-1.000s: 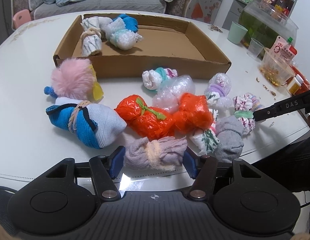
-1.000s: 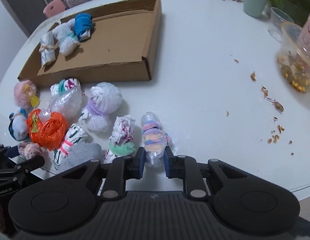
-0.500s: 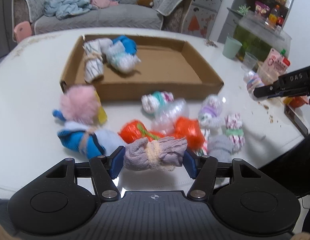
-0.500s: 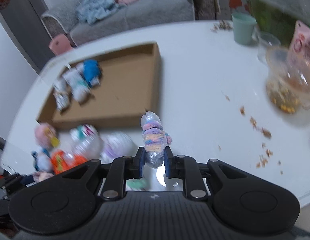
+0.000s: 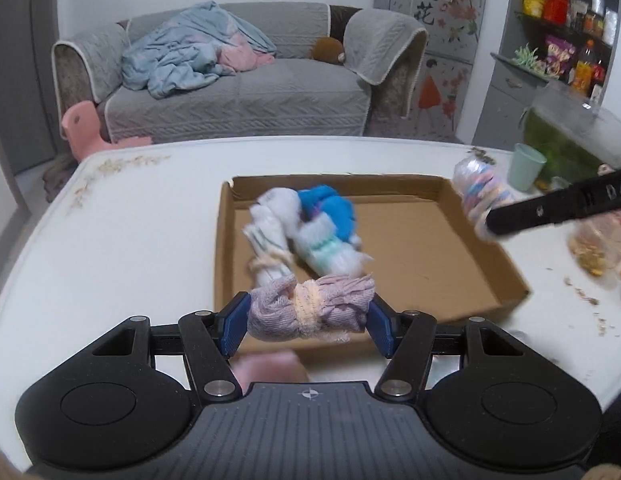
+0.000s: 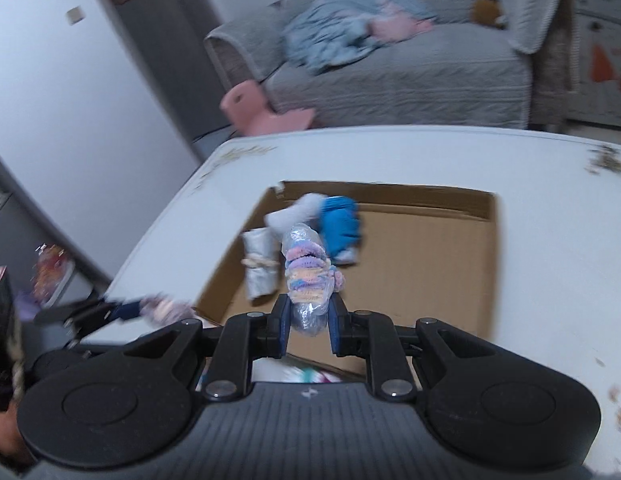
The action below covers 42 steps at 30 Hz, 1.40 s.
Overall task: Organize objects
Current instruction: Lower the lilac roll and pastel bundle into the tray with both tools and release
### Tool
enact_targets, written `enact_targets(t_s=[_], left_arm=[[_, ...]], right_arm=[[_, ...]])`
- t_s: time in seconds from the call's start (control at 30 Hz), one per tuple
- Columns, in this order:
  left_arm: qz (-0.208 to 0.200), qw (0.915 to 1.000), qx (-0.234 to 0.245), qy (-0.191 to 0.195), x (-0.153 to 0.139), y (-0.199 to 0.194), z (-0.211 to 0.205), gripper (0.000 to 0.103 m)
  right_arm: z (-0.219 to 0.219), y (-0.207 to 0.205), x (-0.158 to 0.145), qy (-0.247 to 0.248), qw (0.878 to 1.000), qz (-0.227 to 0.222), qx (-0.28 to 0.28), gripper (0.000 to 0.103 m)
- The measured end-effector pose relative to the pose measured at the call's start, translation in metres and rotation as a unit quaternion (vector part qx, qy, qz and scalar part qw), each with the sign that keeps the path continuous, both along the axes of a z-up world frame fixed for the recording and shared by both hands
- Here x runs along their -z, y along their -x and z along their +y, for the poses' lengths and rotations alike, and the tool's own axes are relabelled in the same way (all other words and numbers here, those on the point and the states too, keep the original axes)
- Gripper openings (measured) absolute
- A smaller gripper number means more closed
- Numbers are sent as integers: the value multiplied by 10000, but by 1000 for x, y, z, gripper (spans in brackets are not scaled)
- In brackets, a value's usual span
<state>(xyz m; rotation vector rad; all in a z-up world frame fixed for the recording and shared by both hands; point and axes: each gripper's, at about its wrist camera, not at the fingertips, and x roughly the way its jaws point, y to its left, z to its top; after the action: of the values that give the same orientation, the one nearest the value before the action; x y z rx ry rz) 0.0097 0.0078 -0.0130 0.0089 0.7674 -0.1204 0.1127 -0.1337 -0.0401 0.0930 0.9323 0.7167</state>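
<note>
Both grippers are carrying loads toward the cardboard tray (image 5: 410,248), so the step in hand is judged to be transport ahead of placement.

The left gripper (image 5: 308,322) is gripping a lilac sock bundle (image 5: 310,308) crosswise, with its jaws standing about half apart and the blue pads pressing on both ends of the bundle. The bundle is hanging in the air over the near wall of the tray.

The right gripper (image 6: 309,322) is clamping the lower end of a plastic-wrapped pastel bundle (image 6: 308,276), with its jaws nearly closed on it. That bundle is standing upright ahead of the fingers, above the near part of the tray floor.

Ahead of both grippers, 3 bundles are already lying in the far left corner of the tray: a white bundle tied with string (image 6: 259,264), a white and mint bundle (image 5: 322,240) and a blue bundle (image 6: 340,226). The tray floor to the right of them is bare.

The next move is judged to call for lowering each bundle onto bare cardboard beside the 3 placed ones, then opening the jaws without dragging the neighbours.

Readable writing: the letters "DA" are showing on the right gripper's finger in the left wrist view, and 2 Chinese characters (image 5: 426,2) are showing on the decorated panel behind the sofa (image 5: 238,92). Shelf labels are too blurred to read
</note>
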Motion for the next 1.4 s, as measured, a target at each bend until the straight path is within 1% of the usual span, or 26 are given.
enact_targets(t_s=[0.1, 0.17, 0.27, 0.37, 0.47, 0.6, 0.7, 0.87, 0.93, 1.07, 1.13, 1.27, 1.4], left_arm=[[89, 9997, 112, -206, 11, -22, 4, 67], [201, 9993, 158, -268, 19, -33, 7, 67], [347, 9984, 269, -364, 30, -41, 9, 67], [469, 9975, 336, -417, 41, -46, 11, 67], [588, 9967, 367, -432, 50, -50, 12, 67], [718, 9946, 510, -558, 59, -56, 12, 67], [813, 9936, 549, -554, 64, -60, 13, 67], [864, 9918, 675, -652, 68, -65, 9, 67], [902, 9905, 735, -732, 69, -66, 7, 67], [919, 9868, 860, -1022, 70, -66, 3, 68], [917, 9855, 888, -1113, 70, -66, 1, 69], [989, 9836, 944, -1176, 72, -67, -1, 72], [1025, 9834, 953, -1154, 71, -67, -3, 78]], right_arm=[[25, -13, 12, 126, 9995, 118, -252, 17], [37, -23, 20, 137, 9989, 255, -356, 17], [59, -32, 33, 228, 9978, 362, -509, 17], [70, -34, 44, 235, 9966, 475, -623, 17], [77, -33, 52, 304, 9955, 531, -719, 17], [82, -38, 65, 455, 9941, 640, -751, 17], [86, -41, 75, 527, 9928, 738, -777, 17], [92, -40, 83, 613, 9911, 816, -853, 17], [94, -41, 87, 636, 9905, 857, -872, 18], [97, -41, 91, 662, 9898, 895, -895, 17], [97, -40, 92, 663, 9894, 913, -915, 18], [99, -38, 92, 725, 9888, 880, -962, 19], [95, -41, 91, 696, 9896, 884, -892, 20]])
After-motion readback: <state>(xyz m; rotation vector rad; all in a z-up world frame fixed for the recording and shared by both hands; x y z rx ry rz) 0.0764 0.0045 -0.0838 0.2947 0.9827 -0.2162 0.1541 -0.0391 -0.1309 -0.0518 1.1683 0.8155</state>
